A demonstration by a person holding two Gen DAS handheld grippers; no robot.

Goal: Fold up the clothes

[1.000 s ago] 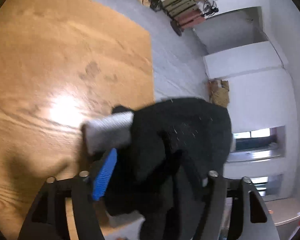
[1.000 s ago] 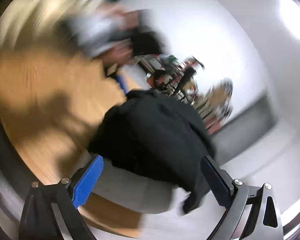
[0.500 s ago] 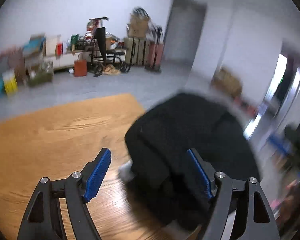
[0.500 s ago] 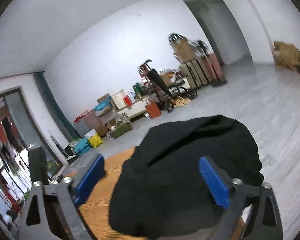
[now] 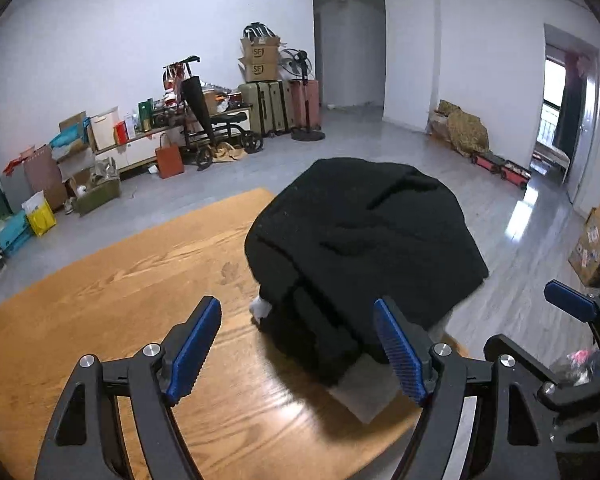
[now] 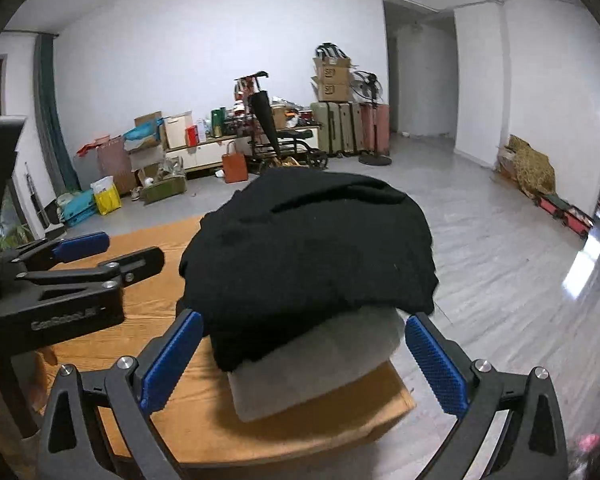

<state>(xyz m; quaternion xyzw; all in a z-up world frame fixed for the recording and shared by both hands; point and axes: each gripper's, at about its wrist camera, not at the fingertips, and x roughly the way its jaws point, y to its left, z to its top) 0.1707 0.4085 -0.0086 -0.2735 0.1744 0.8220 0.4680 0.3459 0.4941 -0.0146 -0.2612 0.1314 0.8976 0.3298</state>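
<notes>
Through the left wrist camera, I am looking down my left gripper (image 5: 298, 354) at a wooden table (image 5: 112, 304), and its jaws have just been opening. They are now standing wide with nothing between the blue pads (image 5: 194, 344). The black garment (image 5: 359, 240) is lying folded in a thick bundle at the table's far right corner, sitting on top of a grey piece of clothing (image 5: 363, 394) whose edge is peeking out beneath it. The bundle is overhanging the table's edge on the right. The right pad is showing in front of the bundle's near edge, apart from the cloth as far as I can tell. My right gripper (image 5: 571, 340) is coming into view at the lower right, beside the table. A grey floor (image 5: 499, 240) is stretching behind, with cardboard boxes (image 5: 260, 58), suitcases (image 5: 280, 106) and a standing fan (image 5: 300, 68) lining the white wall.

Through the right wrist camera, I am seeing the right gripper (image 6: 303, 360) spread wide, its blue pads flanking the grey piece of clothing (image 6: 315, 368) without pressing on it. The black garment (image 6: 307, 256) is resting on that grey layer, right at the corner of the table (image 6: 148, 240). The left gripper (image 6: 80, 264) is hovering over the table at the left of the frame, well clear of the bundle. The same boxes (image 6: 331, 76), suitcases (image 6: 351, 124) and fan (image 6: 367, 86) are standing along the far wall.
</notes>
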